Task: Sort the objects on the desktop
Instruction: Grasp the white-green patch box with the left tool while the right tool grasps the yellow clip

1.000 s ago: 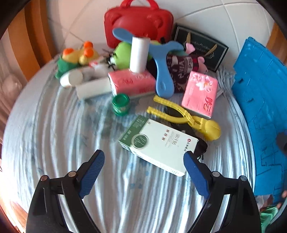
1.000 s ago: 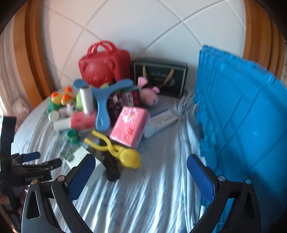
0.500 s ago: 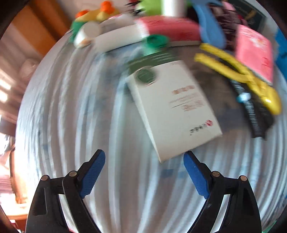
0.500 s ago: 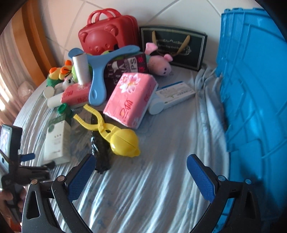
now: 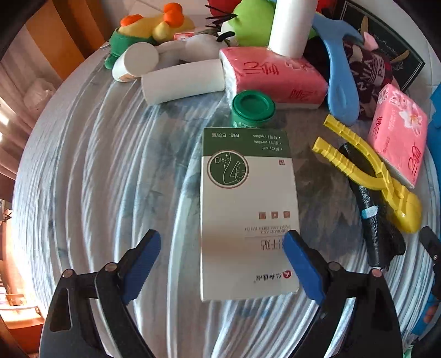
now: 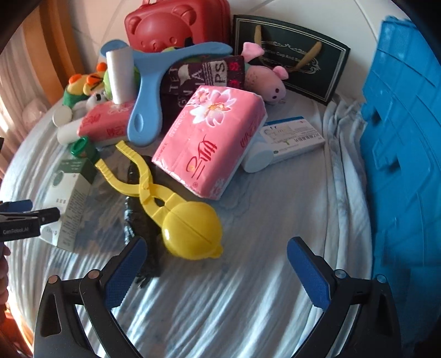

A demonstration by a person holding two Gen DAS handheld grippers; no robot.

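Note:
A white and green box (image 5: 248,214) lies flat on the striped cloth. My left gripper (image 5: 222,256) points down over its near end with a finger on each side; its jaws are opening and the left pad stands clear of the box. The same left gripper (image 6: 27,217) shows at the left edge of the right wrist view. A yellow snowball clamp (image 6: 190,231) lies just ahead of my right gripper (image 6: 217,261), which is open with nothing between its pads. A black folded item (image 6: 137,214) lies under the clamp.
A blue crate (image 6: 399,137) stands at the right. At the back are heaped a pink tissue pack (image 6: 212,137), a red bear case (image 6: 176,24), a blue plastic paddle (image 6: 148,110), plush toys, a dark gift bag (image 6: 297,63) and a green jar (image 5: 252,108).
Both grippers have sunk toward the cloth. The left one has come over the white and green box, which now lies between its fingers. The right one is nearer the yellow clamp.

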